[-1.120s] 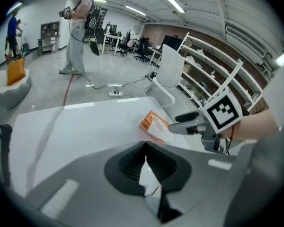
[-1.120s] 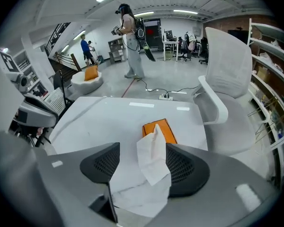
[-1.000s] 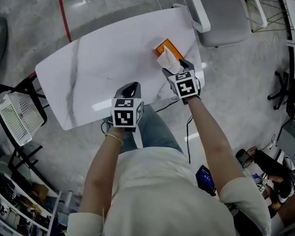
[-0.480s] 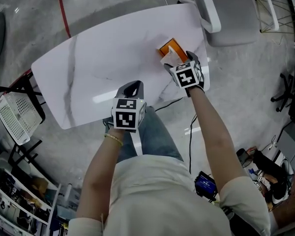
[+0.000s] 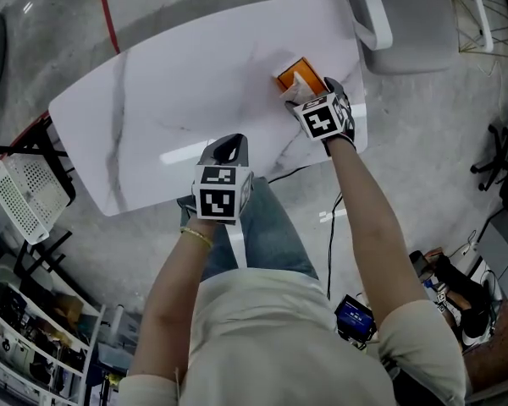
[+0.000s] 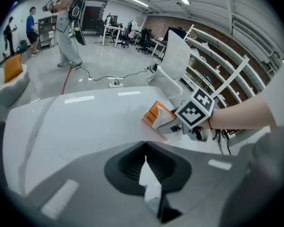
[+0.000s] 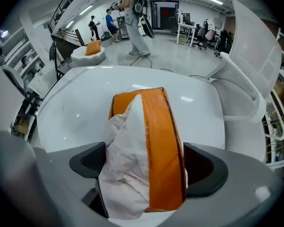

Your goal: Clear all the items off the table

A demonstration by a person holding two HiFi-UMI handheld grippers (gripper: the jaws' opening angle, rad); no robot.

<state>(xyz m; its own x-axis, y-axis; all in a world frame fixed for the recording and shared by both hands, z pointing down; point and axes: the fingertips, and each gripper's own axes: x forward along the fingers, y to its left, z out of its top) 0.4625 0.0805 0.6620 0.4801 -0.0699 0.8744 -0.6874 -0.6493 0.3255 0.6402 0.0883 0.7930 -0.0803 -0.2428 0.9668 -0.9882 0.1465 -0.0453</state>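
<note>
- In the head view the near end of the tissue pack (image 5: 298, 72) is hidden under the right tongs (image 5: 309, 92) and their marker cube. Only its orange far end and a peak of white tissue show.
- In the left gripper view a white sliver sits at the seam of the left tongs (image 6: 145, 146). Whether it is a scrap of tissue or something else cannot be told.
- Both hands are covered by the tongs they hold, so only the forearms show.
- The right forearm (image 5: 366, 218) reaches out nearly straight toward 11 o'clock, with its tongs pointing steeply down over the pack.
- The right tongs stand released, their jaws having just been opening wide. The pack lies between them and nearly fills the gap, and whether either pad brushes it is hard to tell.
- The left forearm (image 5: 176, 282) is bent and held closer to the body. Its tongs tilt down and forward over the near rim of the tabletop (image 5: 161, 100), at about 6 o'clock.
- The left tongs are clenched, tip against tip.
- The pack lies flat on the tabletop at about 1 o'clock, close to the edge beside the white chair (image 5: 411, 19).
- In the right gripper view its long axis runs from 6 to 12 o'clock, straight away between the jaws.
- A crumpled white tissue stands out of the pack's top, toward its 9 o'clock side.
</note>
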